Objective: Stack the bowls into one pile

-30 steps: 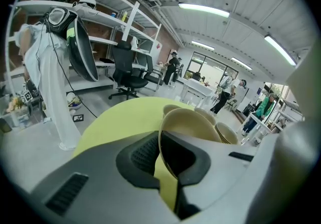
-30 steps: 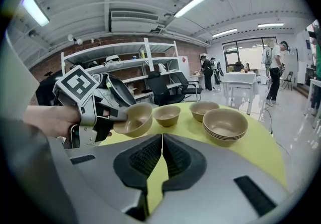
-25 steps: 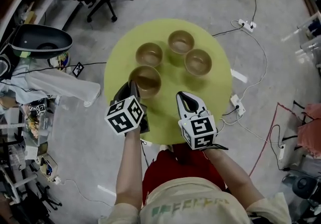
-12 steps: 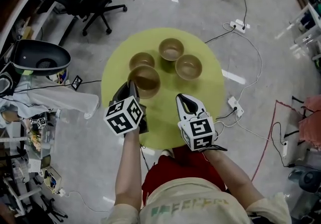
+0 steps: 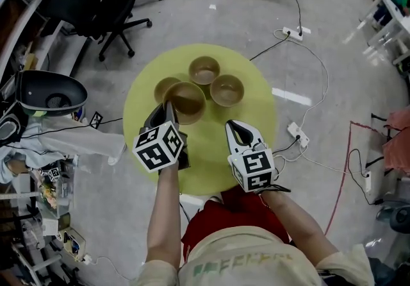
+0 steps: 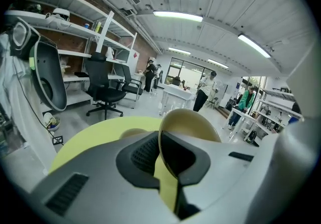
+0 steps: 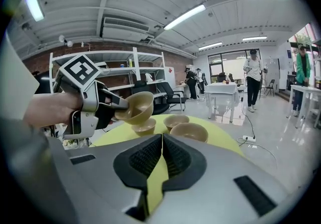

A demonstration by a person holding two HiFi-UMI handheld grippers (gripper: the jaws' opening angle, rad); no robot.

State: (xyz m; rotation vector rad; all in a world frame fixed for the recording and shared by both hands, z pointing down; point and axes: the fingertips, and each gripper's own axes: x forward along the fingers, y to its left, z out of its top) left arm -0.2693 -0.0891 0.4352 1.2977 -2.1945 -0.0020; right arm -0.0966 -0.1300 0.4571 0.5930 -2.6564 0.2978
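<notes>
Yellow-green round bench (image 5: 214, 150): its near edge is covered in the head view by the two marker cubes (image 5: 158, 145) and the person's arms (image 5: 163, 214). The lower bowl (image 5: 163, 86) is half hidden there behind the lifted bowl (image 5: 186, 100); only its left rim is seen. In the left gripper view the lifted bowl blocks much of the bench, and the lower bowl shows only as a pale sliver. The people (image 7: 252, 80) in the far room are too small to be made out.

Bowls counted: four, all tan. Three stand close together on the bench: the lower bowl, a far bowl (image 5: 204, 70) and a right-hand bowl (image 5: 227, 90). The fourth is held tilted just above the lower bowl; whether the two touch cannot be told.

Hand-held grippers counted: two. The left hand-held gripper (image 5: 170, 111) is clamped on the near rim of the lifted bowl, the wall pinched between its jaws. The right hand-held gripper (image 5: 234, 128) is held over the bare near bench, apart from the bowls, with its jaws pressed together and nothing between them.
</notes>
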